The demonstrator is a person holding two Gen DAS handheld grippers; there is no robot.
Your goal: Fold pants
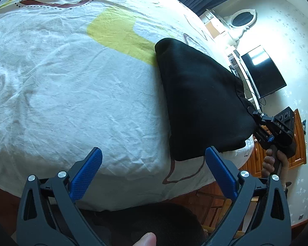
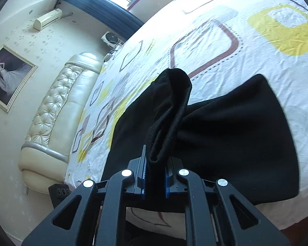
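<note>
The black pants (image 1: 201, 98) lie folded on the bed near its edge; they also show in the right wrist view (image 2: 232, 135). My right gripper (image 2: 155, 172) is shut on a bunched fold of the pants, which sticks up between its blue pads. In the left wrist view the right gripper (image 1: 256, 119) pinches the pants' right edge. My left gripper (image 1: 154, 157) is open and empty, its blue pads (image 1: 86, 176) spread wide just left of the pants' near corner, above the bedsheet.
The bed has a white sheet (image 1: 71, 94) with yellow and brown shapes. A cream padded headboard (image 2: 55, 110) is at the left. A dark TV (image 1: 262, 71) and wooden cabinet (image 1: 297, 143) stand by the wall beyond the bed edge.
</note>
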